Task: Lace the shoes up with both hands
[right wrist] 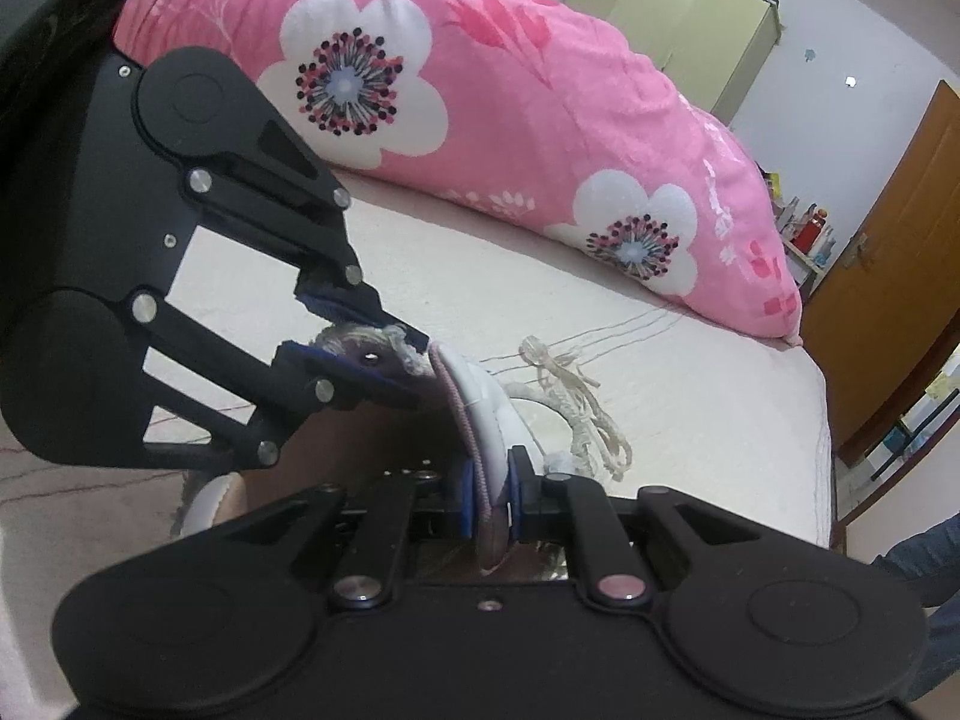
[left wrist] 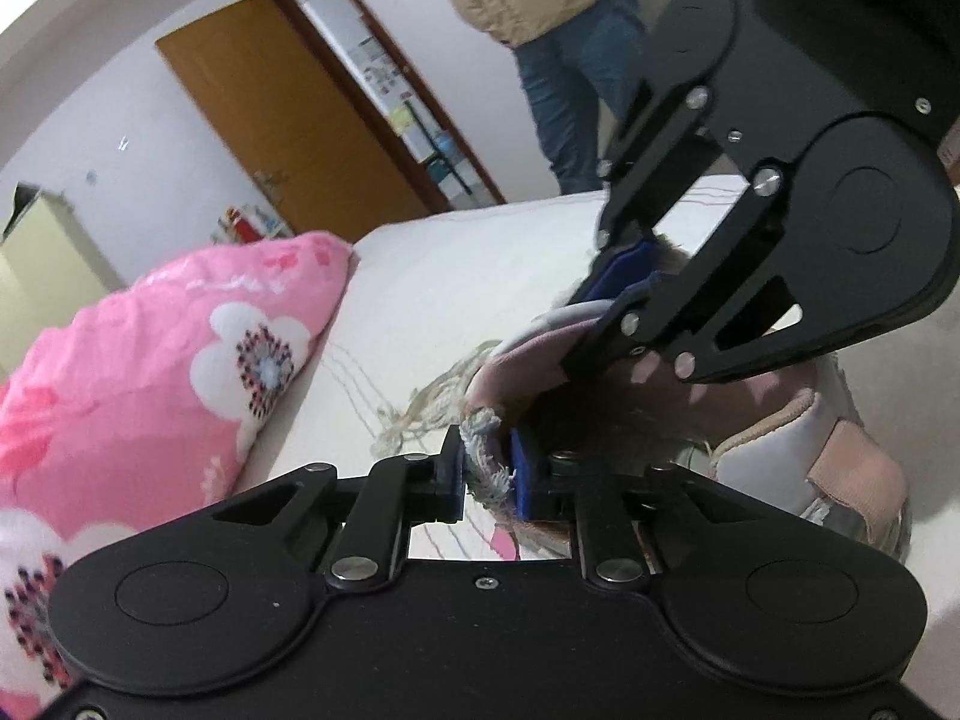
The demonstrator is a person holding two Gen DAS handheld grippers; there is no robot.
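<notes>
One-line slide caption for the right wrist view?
Right gripper clamps the shoe's pink-edged collar while the left gripper pinches its frayed edge, laces loose on the bed.

Left gripper jaws pinching frayed lace (grey) — shoe behind

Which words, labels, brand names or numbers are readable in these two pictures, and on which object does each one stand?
None can be read.
Papers on the board seen through the doorway: print blurred, unreadable.
Bottles on the shelf beside the door: labels too small to read.
Shoe, pink pillow, left gripper and right gripper: no text visible.
</notes>
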